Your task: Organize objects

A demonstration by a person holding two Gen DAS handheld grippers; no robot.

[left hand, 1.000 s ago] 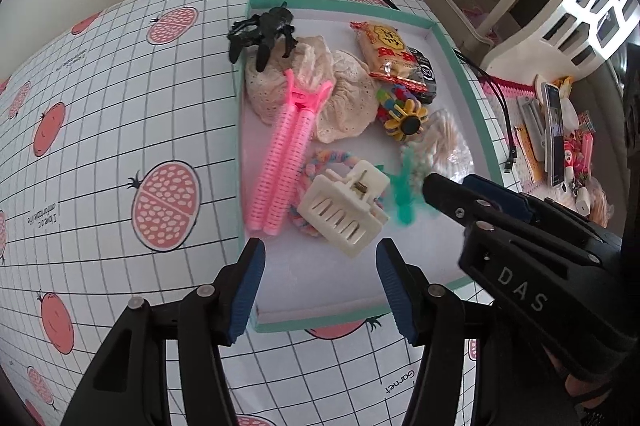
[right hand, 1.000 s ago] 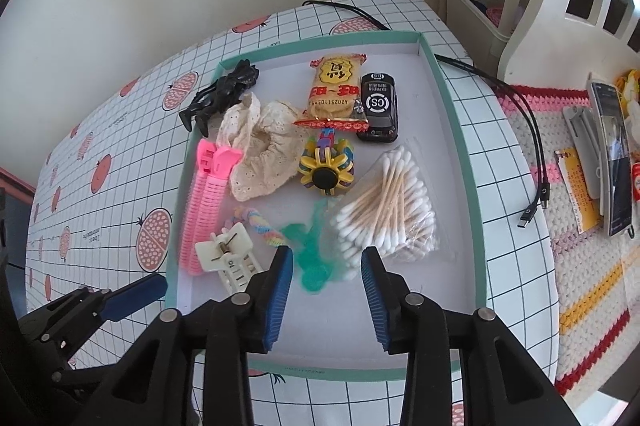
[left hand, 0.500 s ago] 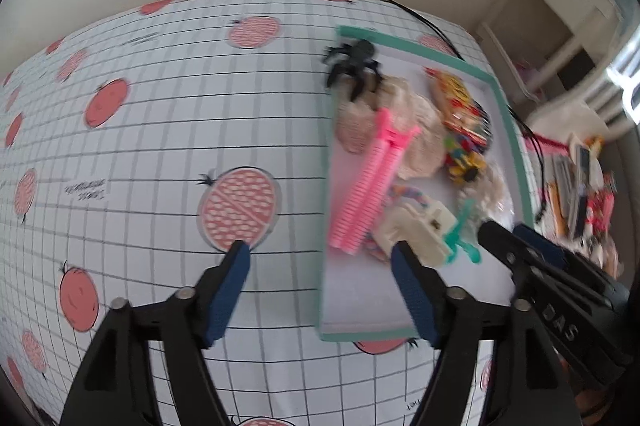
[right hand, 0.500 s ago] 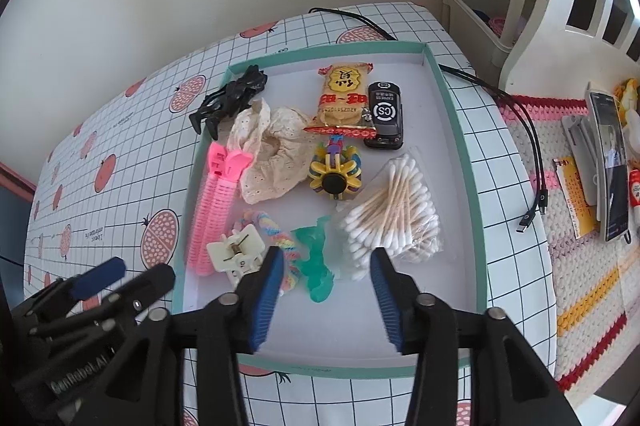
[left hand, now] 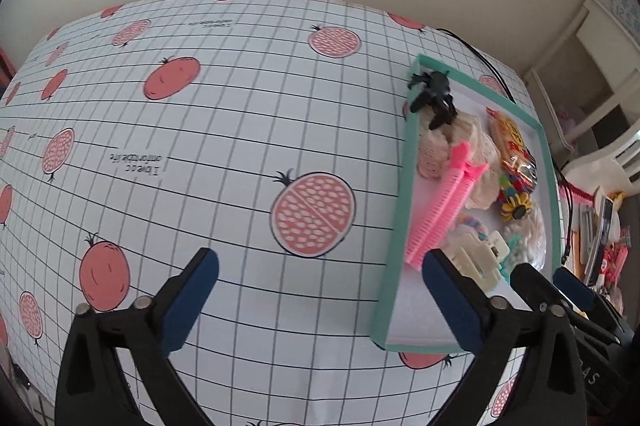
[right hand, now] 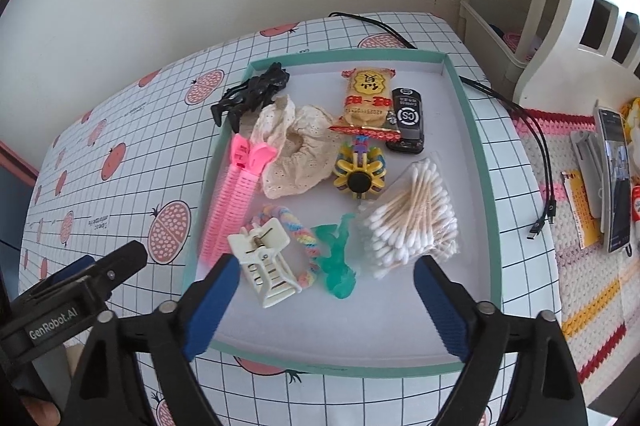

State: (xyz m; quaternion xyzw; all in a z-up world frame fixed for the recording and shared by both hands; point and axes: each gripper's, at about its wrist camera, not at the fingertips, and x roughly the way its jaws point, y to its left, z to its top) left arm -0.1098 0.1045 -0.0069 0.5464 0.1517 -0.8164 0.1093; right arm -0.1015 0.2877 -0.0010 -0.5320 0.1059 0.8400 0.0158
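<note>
The right tool (right hand: pixel 324 302) is wide open and holds nothing. It hangs over the near edge of the green tray (right hand: pixel 486 186), which sits at the right side of the desk (left hand: pixel 224 146). The left tool (left hand: pixel 320 298) is wide open and empty too, over bare desk beside the tray.

In the tray lie a cream hair claw (right hand: pixel 266 266), pink clip (right hand: pixel 230 194), soft lace scrunchie (right hand: pixel 296 150), black claw (right hand: pixel 252 92), snack bag (right hand: pixel 366 98) and a slippery bag of cotton buds (right hand: pixel 412 222). The cream claw looks light and stiff, probably best pinched across its middle.
</note>
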